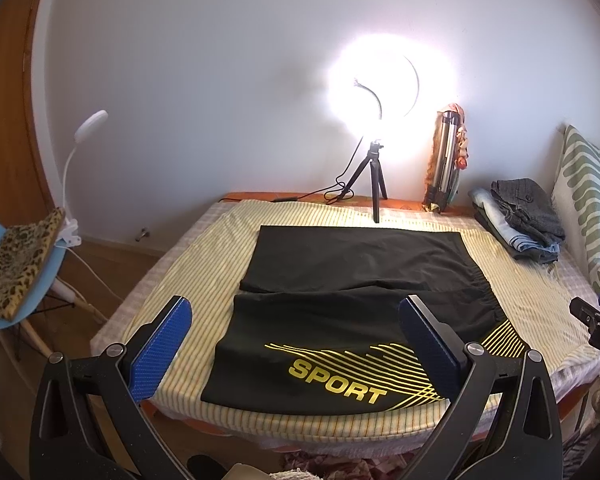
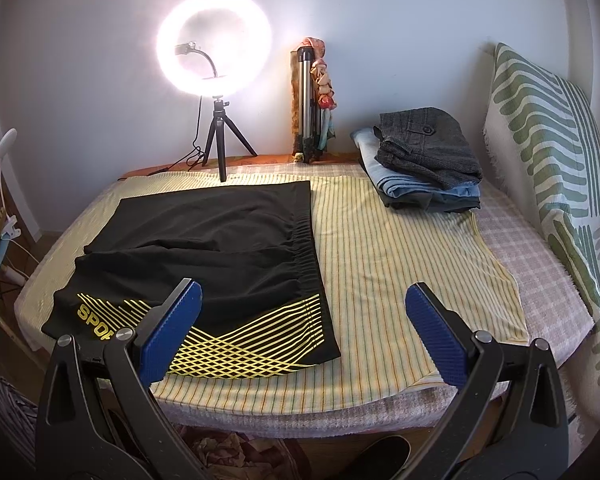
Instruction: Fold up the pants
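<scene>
Black sport shorts (image 1: 340, 304) with yellow lines and the word SPORT lie flat on a yellow striped cloth (image 1: 204, 280) on the bed. They also show in the right wrist view (image 2: 220, 248), waistband to the right. My left gripper (image 1: 296, 312) is open and empty, hovering above the near leg of the shorts. My right gripper (image 2: 304, 300) is open and empty, above the cloth just right of the waistband. The right gripper's tip shows at the right edge of the left wrist view (image 1: 596, 320).
A lit ring light on a tripod (image 2: 216, 140) stands at the far edge of the bed. A folded tripod (image 2: 308, 104) leans on the wall. A stack of folded clothes (image 2: 424, 160) lies at the back right. A patterned pillow (image 2: 548, 152) stands at the right. A blue chair (image 1: 16, 264) is at the left.
</scene>
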### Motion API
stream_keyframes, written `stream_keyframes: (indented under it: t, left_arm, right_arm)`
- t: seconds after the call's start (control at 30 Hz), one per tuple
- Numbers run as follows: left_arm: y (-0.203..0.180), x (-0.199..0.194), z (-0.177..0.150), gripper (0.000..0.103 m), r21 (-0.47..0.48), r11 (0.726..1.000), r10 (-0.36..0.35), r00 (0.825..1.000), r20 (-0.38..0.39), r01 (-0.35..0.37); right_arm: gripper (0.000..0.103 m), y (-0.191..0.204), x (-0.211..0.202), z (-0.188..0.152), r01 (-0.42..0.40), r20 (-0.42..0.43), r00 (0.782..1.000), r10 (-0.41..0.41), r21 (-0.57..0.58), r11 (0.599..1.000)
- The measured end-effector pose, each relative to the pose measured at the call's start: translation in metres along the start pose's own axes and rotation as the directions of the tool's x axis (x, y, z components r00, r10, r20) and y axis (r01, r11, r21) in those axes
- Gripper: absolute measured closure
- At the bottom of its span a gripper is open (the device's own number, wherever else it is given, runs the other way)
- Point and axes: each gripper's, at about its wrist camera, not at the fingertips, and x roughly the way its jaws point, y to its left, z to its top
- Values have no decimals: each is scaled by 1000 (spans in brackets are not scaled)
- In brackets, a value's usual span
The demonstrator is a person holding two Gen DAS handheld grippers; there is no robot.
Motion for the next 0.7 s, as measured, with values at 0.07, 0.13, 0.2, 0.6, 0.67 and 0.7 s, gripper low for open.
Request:
stream_keyframes:
  t: [0.07,0.13,0.2,0.6,0.67,0.7]
  left_arm:
    - [0,0,1,0,0,1000,-1,1000,-1,1]
    - [-1,0,1,0,1,1000,-1,1000,-1,1]
    - [-1,0,1,0,2,1000,-3,1000,2,3]
    - [-2,-2,0,0,0,1000,-8,1000,5,8]
    - [-1,-2,0,0,2,1000,-12,1000,4,12]
    - [-1,-2,0,0,2,1000,-11,1000,4,11]
  right_arm:
    - [0,0,0,0,-2,0,1000,2,1,1000]
    - [0,0,0,0,0,1,1000,0,1,1000]
    - [0,0,0,0,-3,1,1000,3,1,1000]
    - [0,-1,-1,1,-6,-1,1000,6,1,1000]
    - [0,0,-1,1,-7,-1,1000,7,0,1000]
    - [0,1,-1,1,-8,0,1000,8,1,1000]
